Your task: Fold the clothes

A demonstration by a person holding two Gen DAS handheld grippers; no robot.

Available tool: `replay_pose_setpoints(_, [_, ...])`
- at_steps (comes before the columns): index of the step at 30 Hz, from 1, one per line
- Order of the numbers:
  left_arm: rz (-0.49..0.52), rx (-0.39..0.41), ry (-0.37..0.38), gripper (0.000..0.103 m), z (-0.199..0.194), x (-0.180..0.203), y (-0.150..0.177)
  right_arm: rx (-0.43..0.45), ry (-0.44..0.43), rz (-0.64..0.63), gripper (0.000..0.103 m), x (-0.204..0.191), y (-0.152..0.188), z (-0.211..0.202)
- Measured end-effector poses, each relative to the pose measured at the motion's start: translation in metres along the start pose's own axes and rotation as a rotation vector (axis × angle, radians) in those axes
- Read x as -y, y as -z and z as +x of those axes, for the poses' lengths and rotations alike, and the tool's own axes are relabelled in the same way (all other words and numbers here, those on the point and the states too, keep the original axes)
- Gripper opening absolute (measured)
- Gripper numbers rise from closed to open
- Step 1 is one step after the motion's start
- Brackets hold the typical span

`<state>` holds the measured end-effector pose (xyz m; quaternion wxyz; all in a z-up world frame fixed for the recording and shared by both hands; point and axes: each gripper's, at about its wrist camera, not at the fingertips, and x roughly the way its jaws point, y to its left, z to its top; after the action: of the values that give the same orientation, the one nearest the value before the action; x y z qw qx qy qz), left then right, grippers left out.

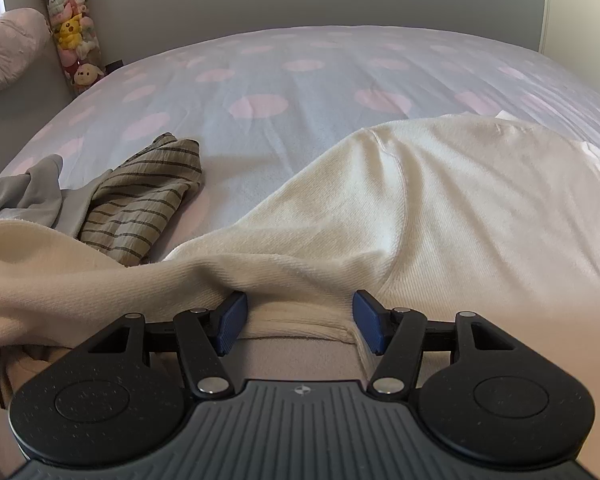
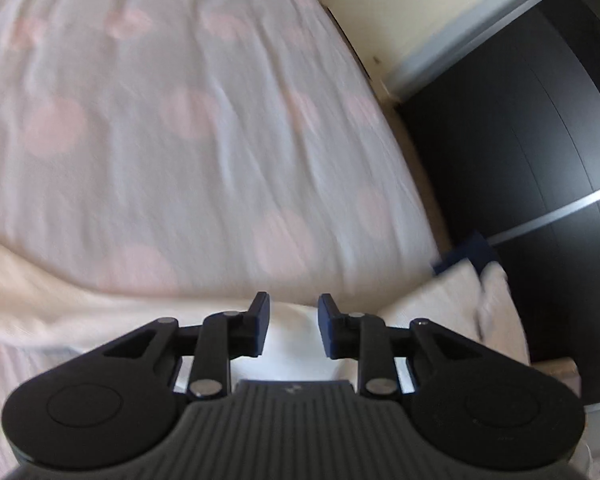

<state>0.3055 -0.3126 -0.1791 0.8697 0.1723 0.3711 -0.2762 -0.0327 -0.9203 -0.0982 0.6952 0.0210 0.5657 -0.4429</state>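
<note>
The left gripper (image 1: 300, 326) is seen with its blue-padded fingers (image 1: 231, 322) set wide apart. A thick fold of a cream knit sweater (image 1: 440, 216) is bunched between and over the fingertips, and its ribbed hem lies across the gap between them. Whether the pads press the cloth cannot be told, since the fabric hides the tips; the fingers are judged apart, not clamped. Ahead of the fingers and to their right, the body of the sweater is spread over the bed (image 1: 284, 76), whose pale sheet is printed with large pink dots. To the left of the fingers, a sleeve or edge of the same sweater is draped toward the lower left corner. Beyond it, ahead and to the left, a beige garment with dark stripes (image 1: 140, 200) is lying crumpled, and a grey garment (image 1: 24, 192) is touching it on its far left side. Far ahead and left, a clear tube of plush toys (image 1: 74, 36) is standing against the wall.

The right gripper (image 2: 293, 328) is shown blurred, with its fingers parted by a narrow gap and nothing clamped; white cloth (image 2: 292, 356) is seen below the gap. Left of these fingers, the sweater's cream edge is lying on the dotted sheet. To the right, a dark wardrobe (image 2: 540, 152) is seen beside the bed.
</note>
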Motion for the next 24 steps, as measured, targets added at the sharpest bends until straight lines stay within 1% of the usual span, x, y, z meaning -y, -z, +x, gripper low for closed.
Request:
replay_pose_setpoints(1, [0.001, 0.0, -0.001, 0.057, 0.0, 0.0, 0.0, 0.03, -0.044, -0.005, 0.028, -0.009, -0.006, -0.002])
replay_pose_setpoints(5, [0.003, 0.0, -0.004, 0.057, 0.0, 0.001, 0.0, 0.114, -0.264, -0.023, 0.028, -0.056, -0.02, -0.004])
replay_pose_setpoints(7, [0.004, 0.0, -0.006, 0.057, 0.001, 0.002, 0.0, 0.151, -0.377, -0.027, 0.028, -0.086, -0.025, -0.005])
replay_pose_setpoints(12, [0.008, 0.002, -0.01, 0.058, 0.001, 0.002, 0.0, 0.27, -0.563, -0.087, 0.028, -0.159, -0.038, -0.022])
replay_pose_setpoints(13, [0.008, 0.003, -0.01, 0.058, 0.002, 0.002, 0.0, 0.29, -0.583, -0.106, 0.028, -0.175, -0.039, -0.028])
replay_pose_setpoints(14, [0.008, 0.003, -0.009, 0.058, 0.002, 0.002, 0.0, 0.31, -0.602, -0.125, 0.025, -0.19, -0.04, -0.033])
replay_pose_setpoints(16, [0.008, 0.003, -0.007, 0.058, 0.002, 0.002, 0.0, 0.31, -0.617, -0.161, 0.019, -0.212, -0.043, -0.034])
replay_pose_setpoints(17, [0.007, 0.004, -0.005, 0.058, 0.002, 0.001, 0.0, 0.304, -0.626, -0.181, 0.019, -0.221, -0.044, -0.034])
replay_pose_setpoints(19, [0.005, 0.006, -0.001, 0.058, 0.002, 0.0, 0.001, 0.303, -0.627, -0.223, 0.022, -0.231, -0.043, -0.034])
replay_pose_setpoints(20, [0.005, 0.007, -0.001, 0.058, 0.002, 0.0, 0.001, 0.305, -0.626, -0.236, 0.029, -0.232, -0.041, -0.034])
replay_pose_setpoints(21, [0.005, 0.007, -0.002, 0.058, 0.002, 0.001, 0.001, 0.307, -0.625, -0.249, 0.031, -0.233, -0.039, -0.035])
replay_pose_setpoints(24, [0.008, 0.007, -0.002, 0.058, 0.001, 0.001, 0.001, 0.298, -0.638, -0.261, 0.032, -0.23, -0.032, -0.035])
